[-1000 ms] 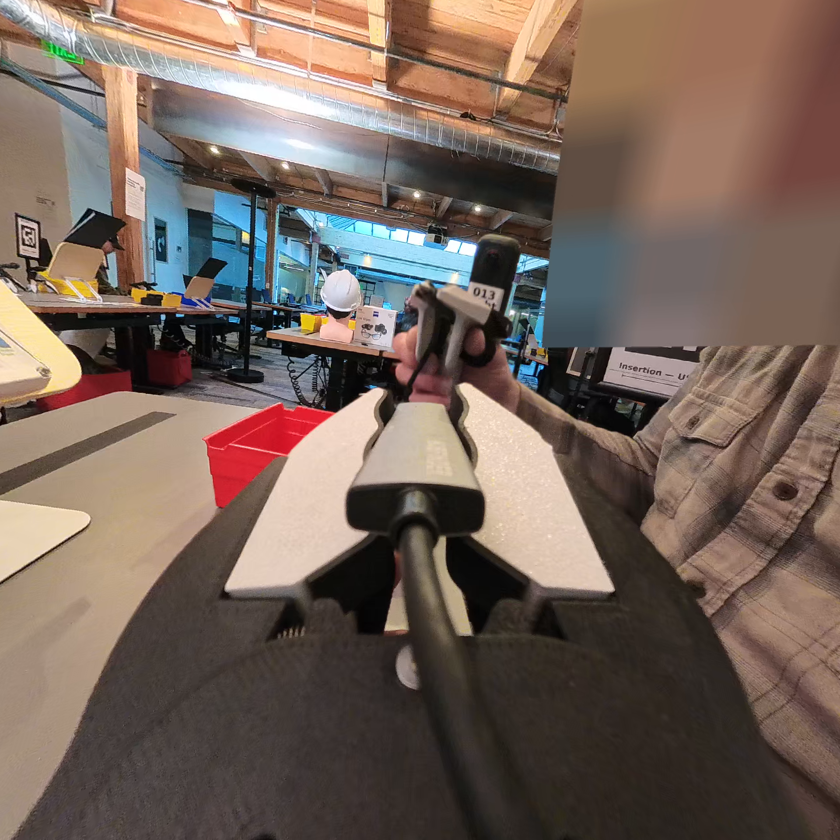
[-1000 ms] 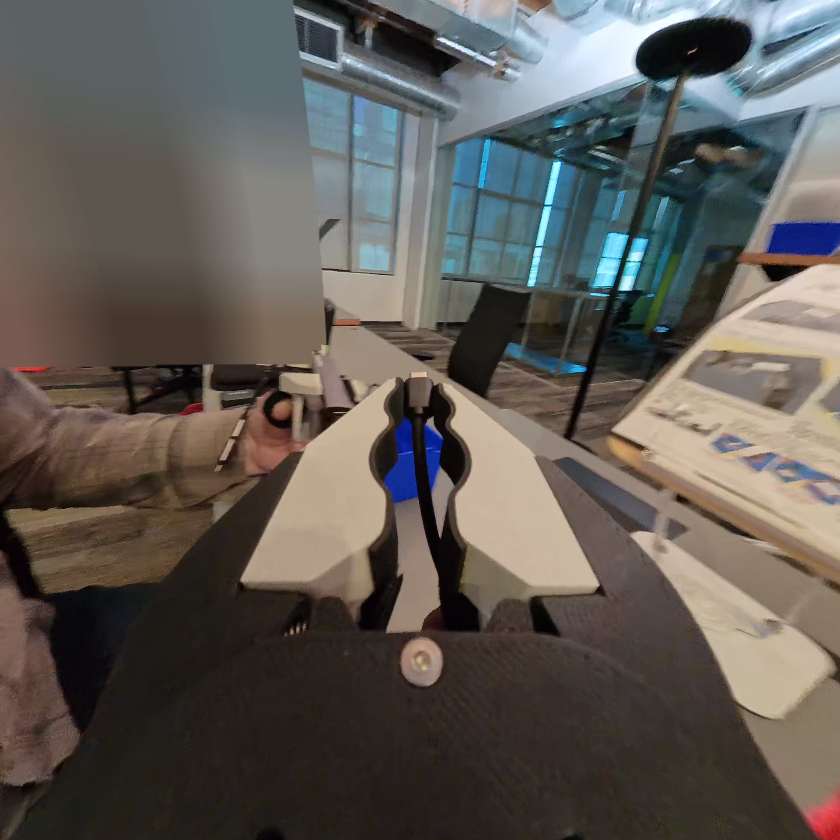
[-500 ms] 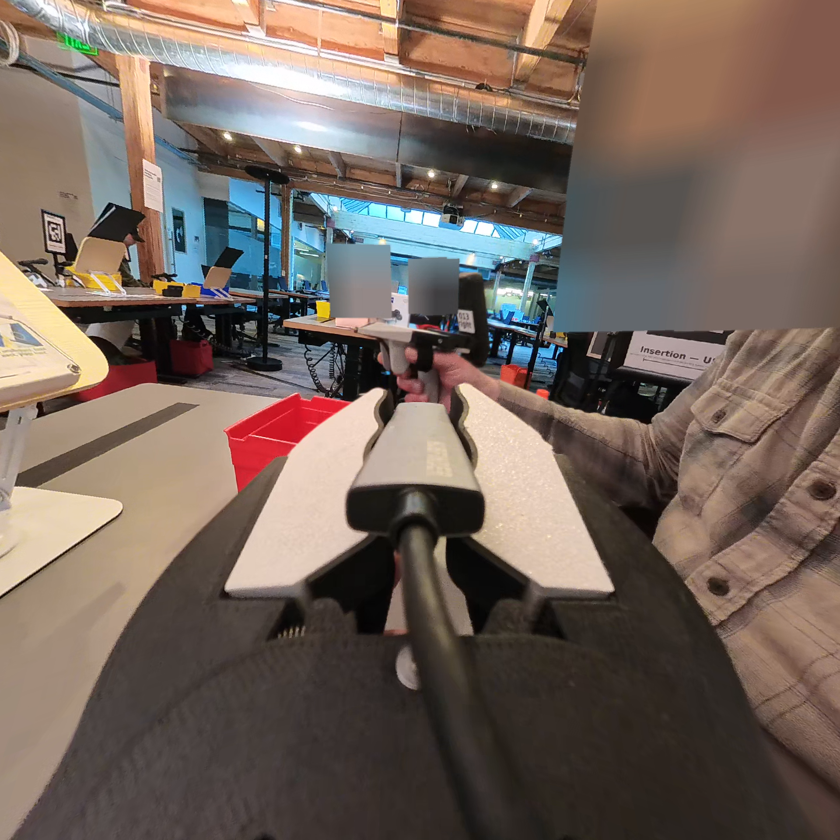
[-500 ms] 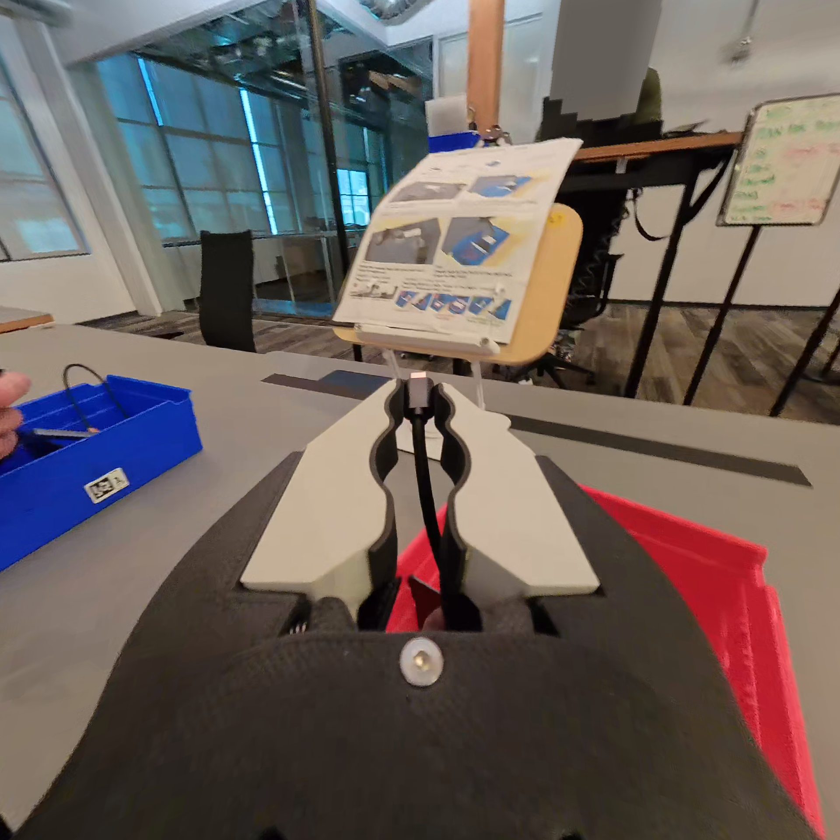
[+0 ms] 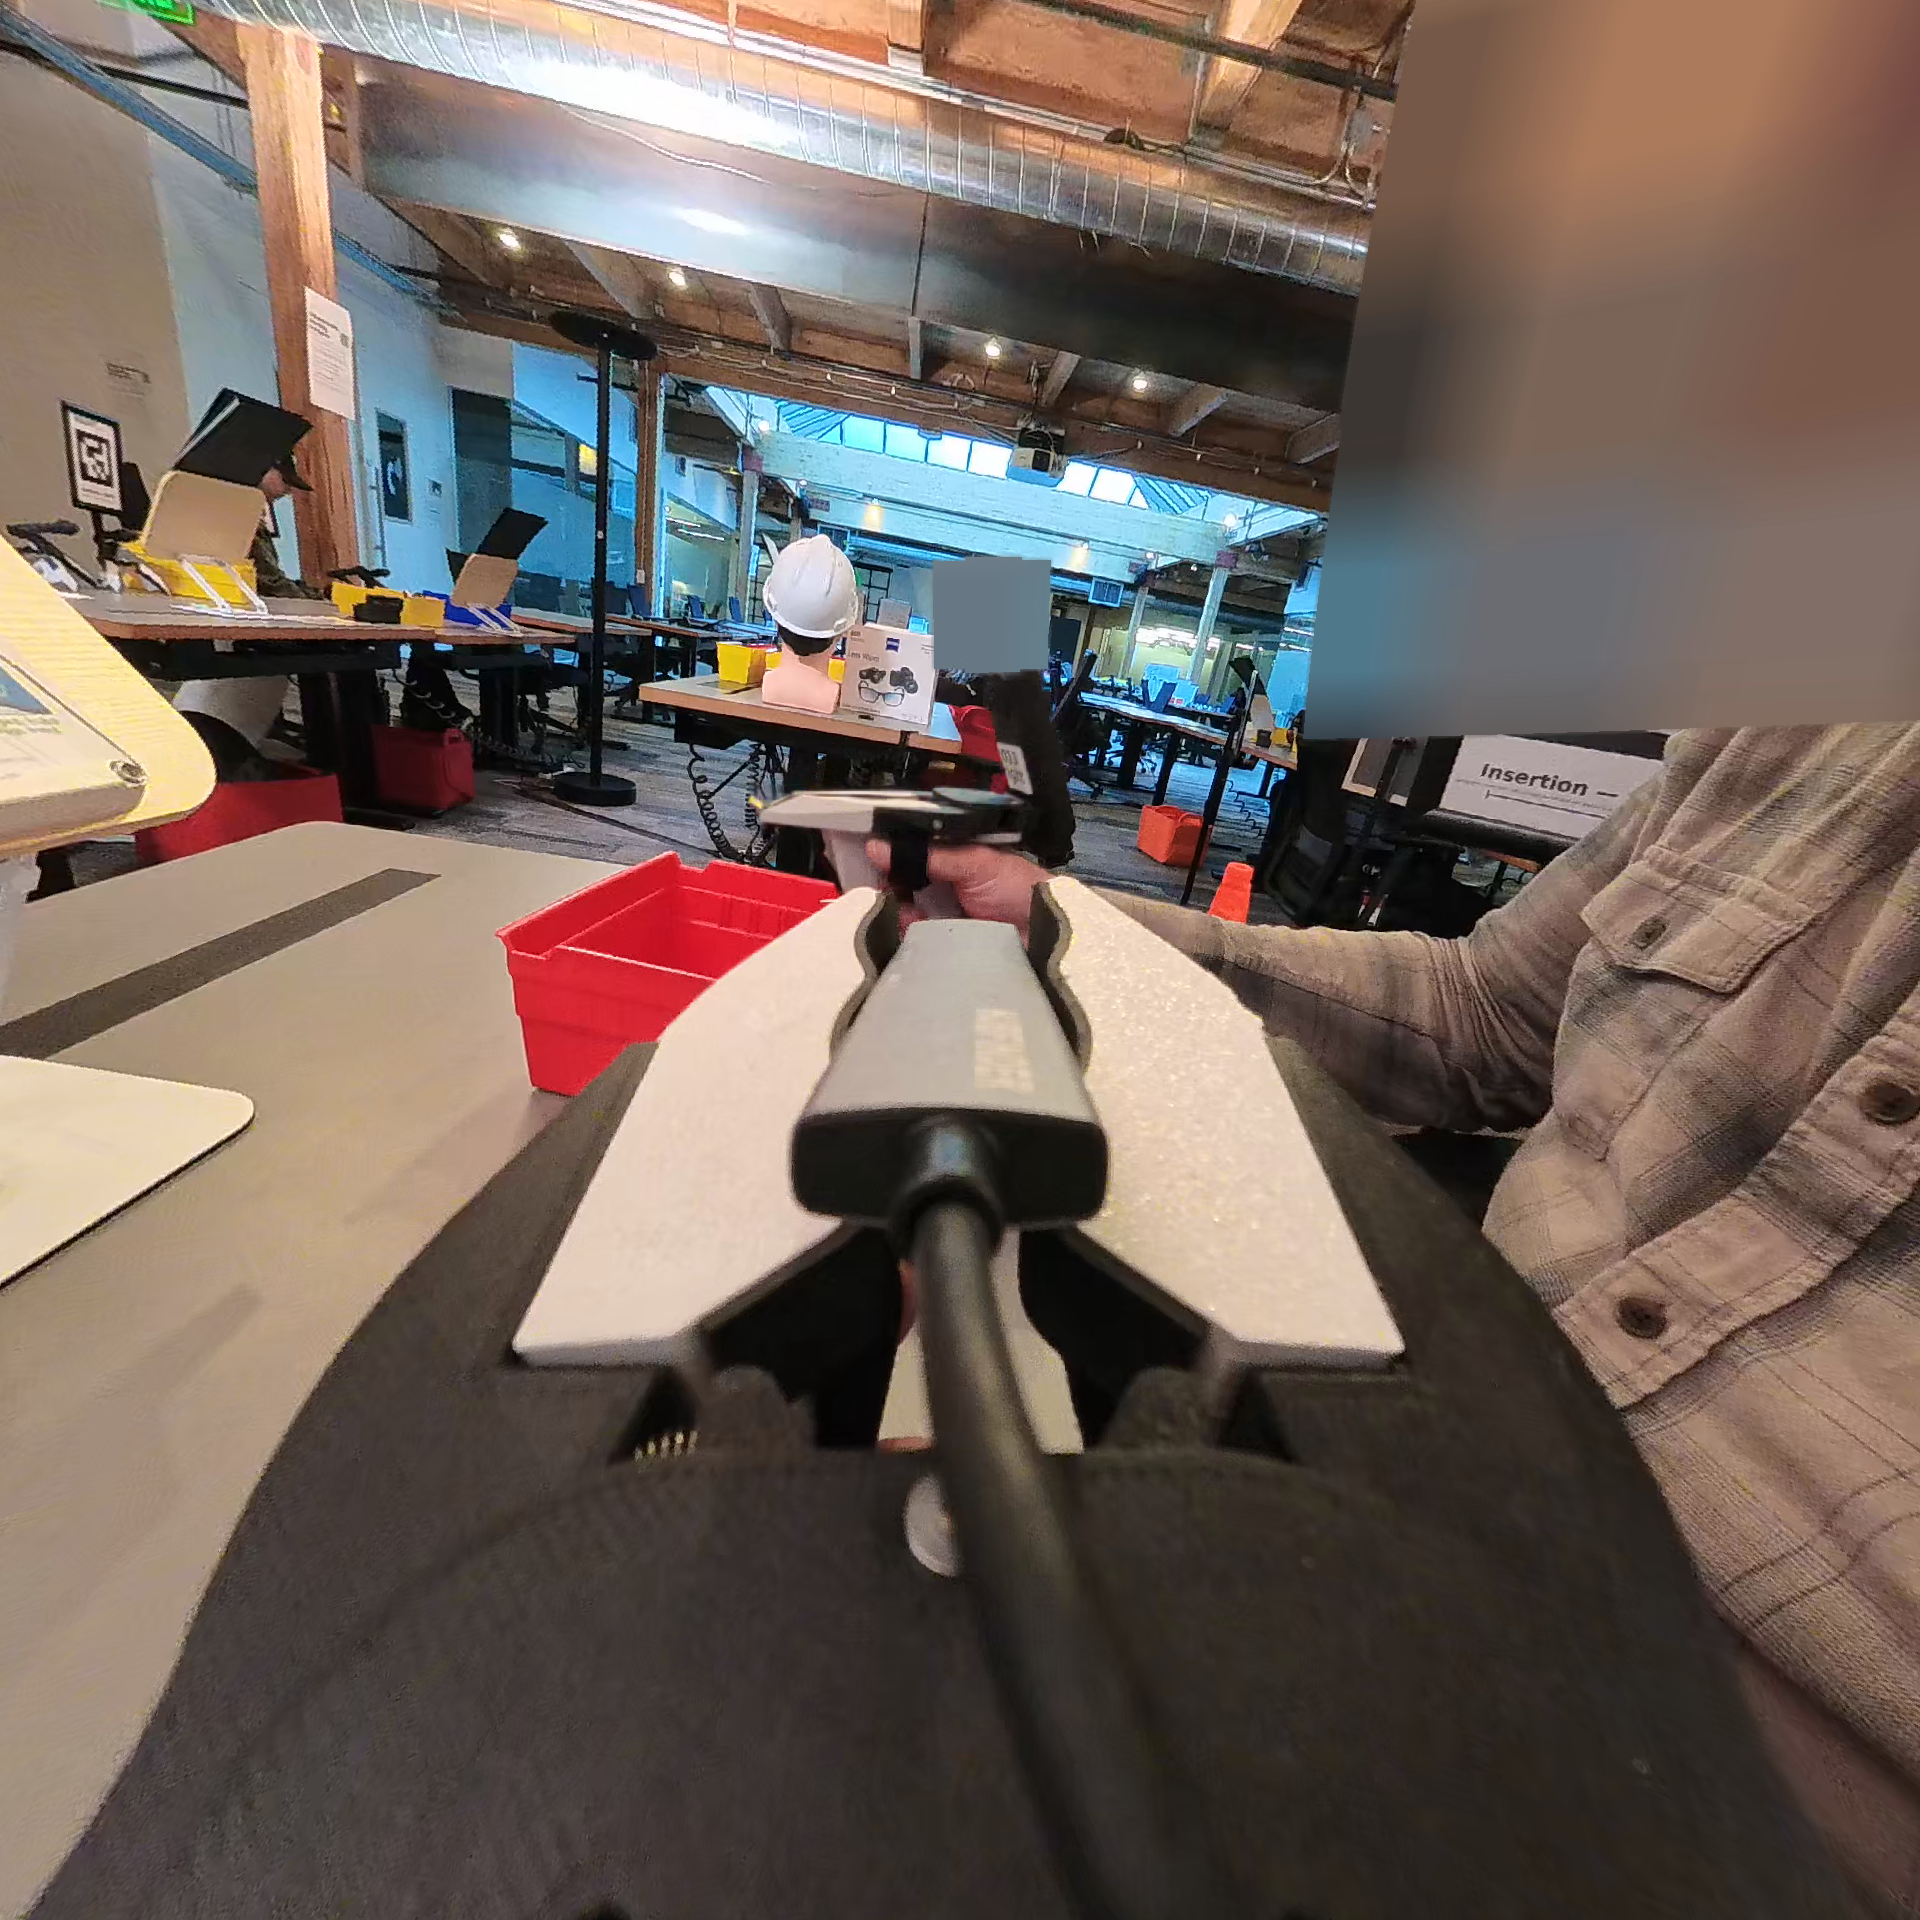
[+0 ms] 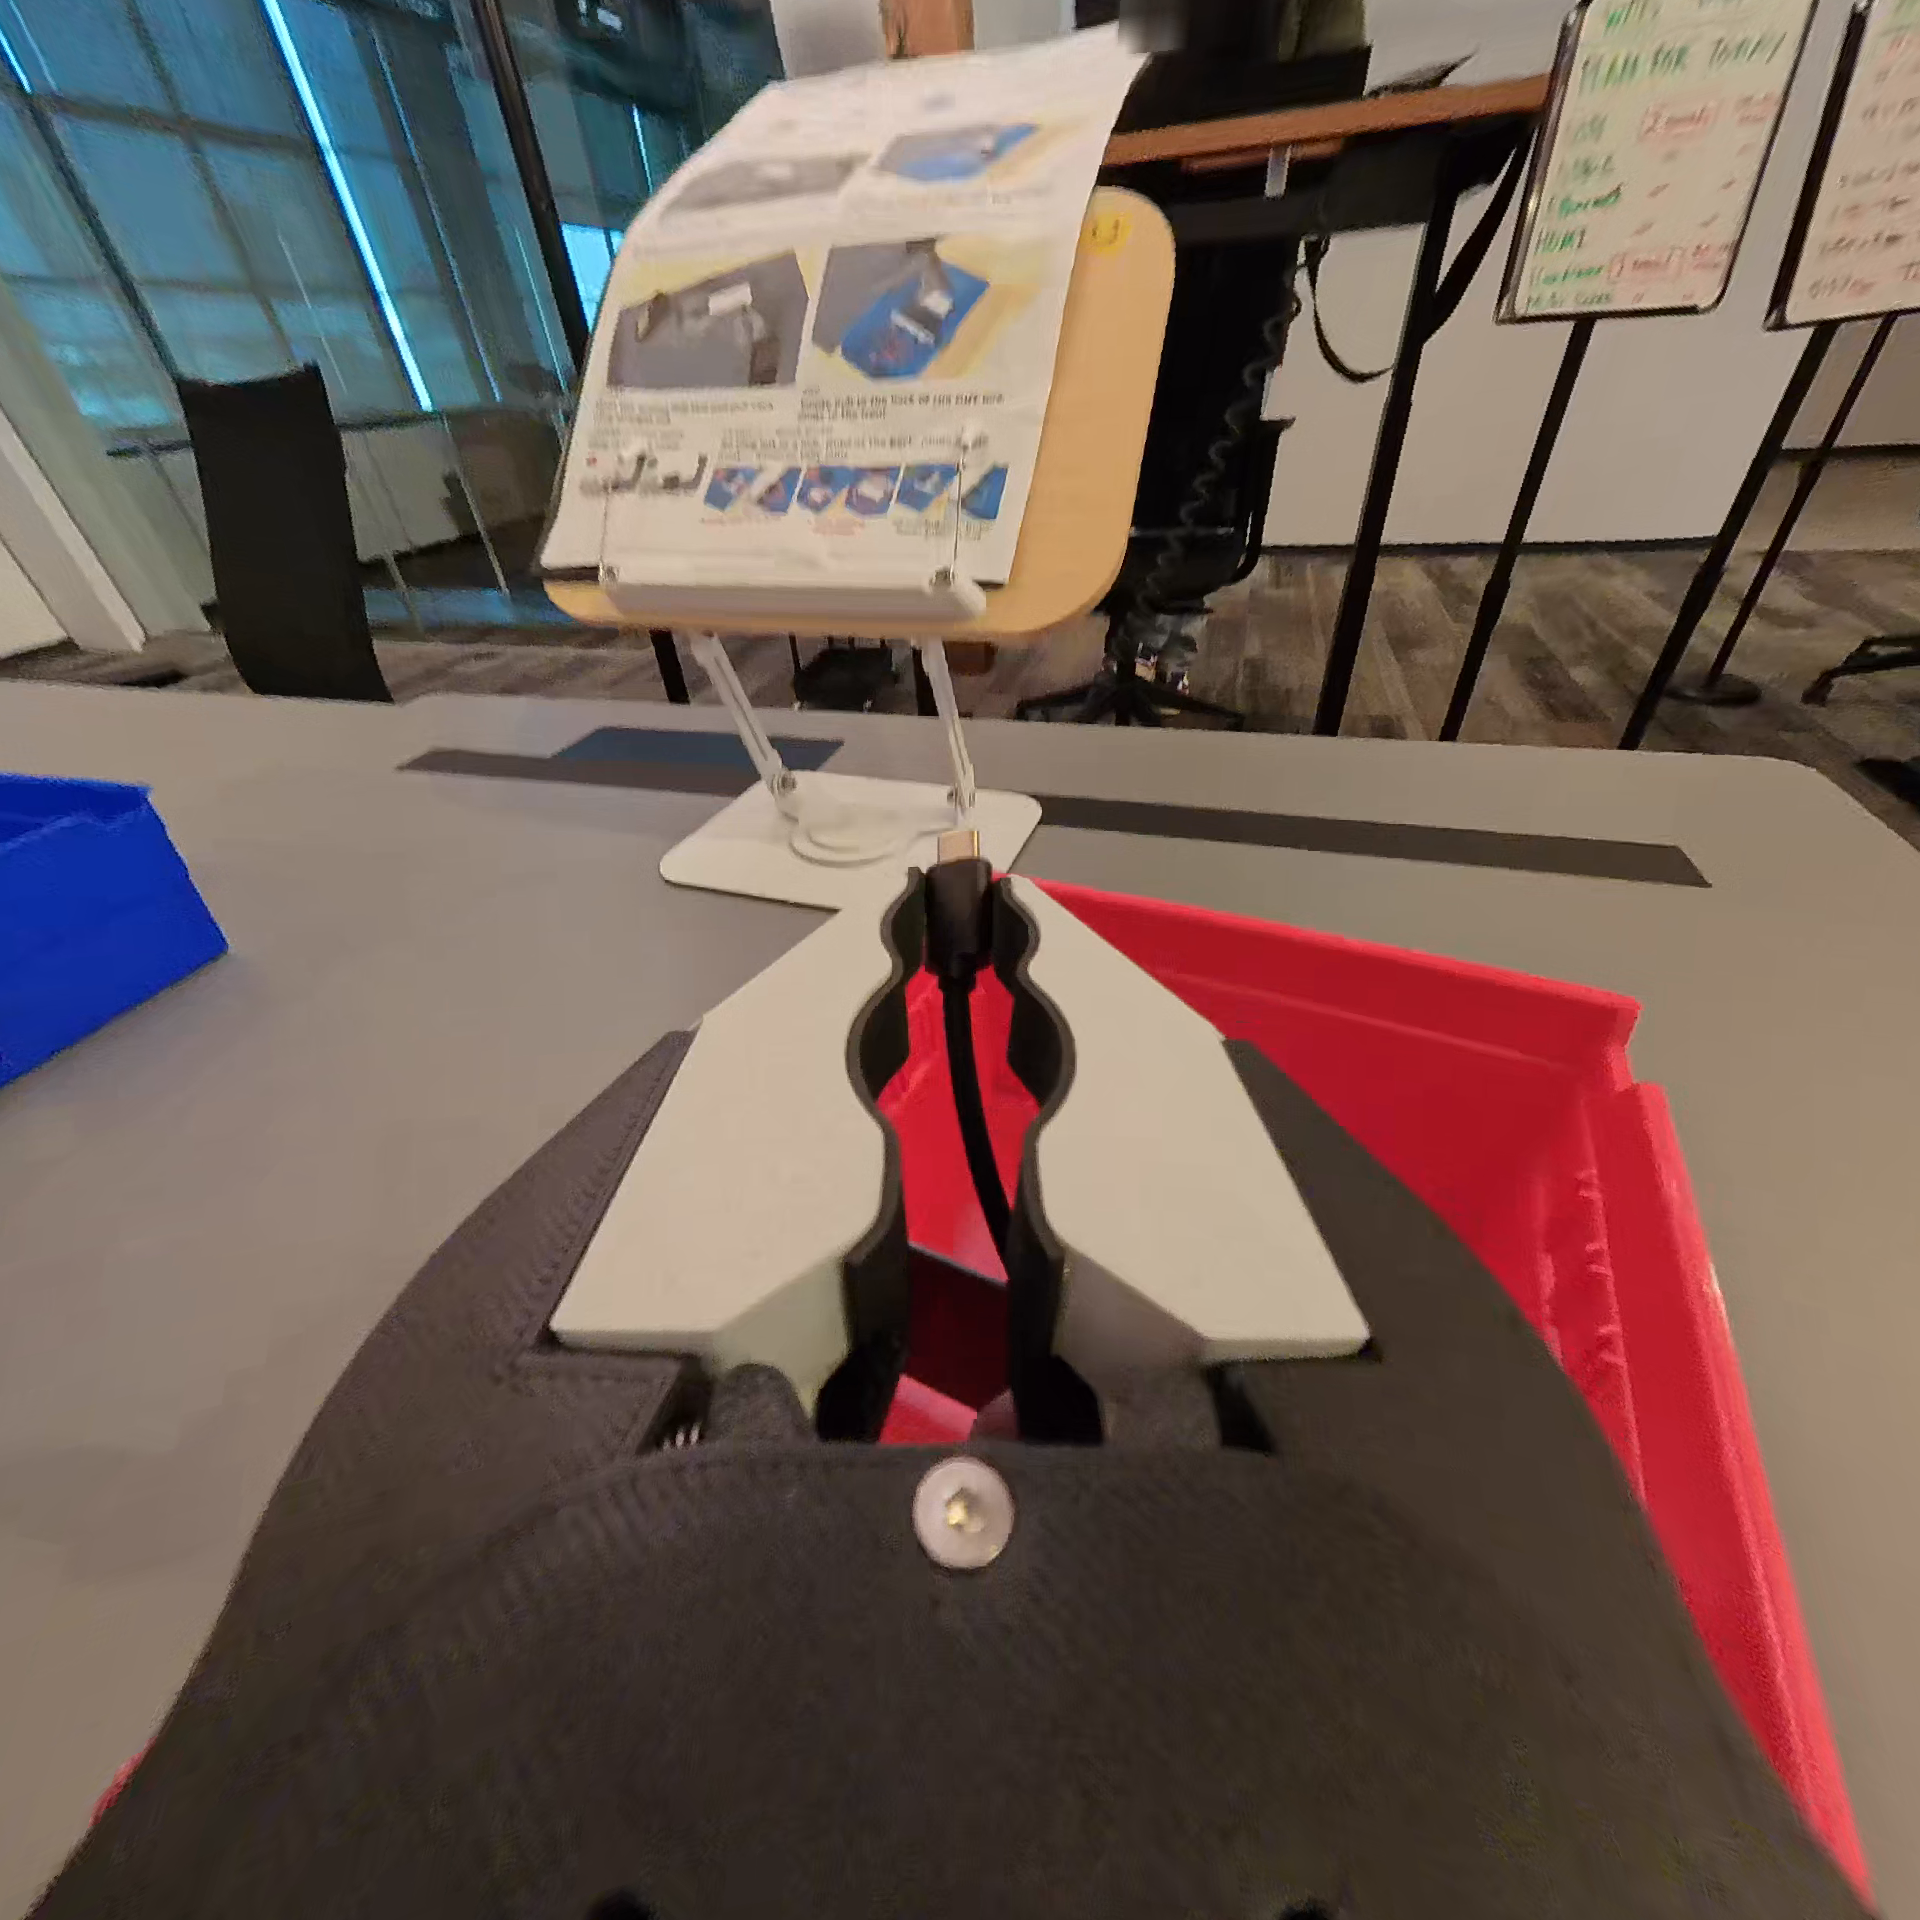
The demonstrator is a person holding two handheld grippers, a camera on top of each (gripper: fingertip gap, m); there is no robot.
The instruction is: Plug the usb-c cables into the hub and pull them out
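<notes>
The left tool (image 5: 956, 925) pinches the grey hub (image 5: 951, 1049), whose far end, ports included, is hidden between the fingers; its thick black lead runs toward the camera. The right tool (image 6: 961, 883) is pressed onto the usb-c cable (image 6: 971, 1091) plug above the red bin (image 6: 1455, 1091), apparently clear of it. The blue bin (image 6: 83, 935) is cut off at left on the tabletop (image 6: 416, 987).

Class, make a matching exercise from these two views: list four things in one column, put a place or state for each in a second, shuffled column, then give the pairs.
Things:
1. hub
2. usb-c cable
3. red bin
4. blue bin

States:
A. at the far left on the table
B. clamped in the right hand-held gripper
C. under the right hand-held gripper
D. clamped in the left hand-held gripper

Pairs: 1-D, 2-B, 3-C, 4-A
</notes>
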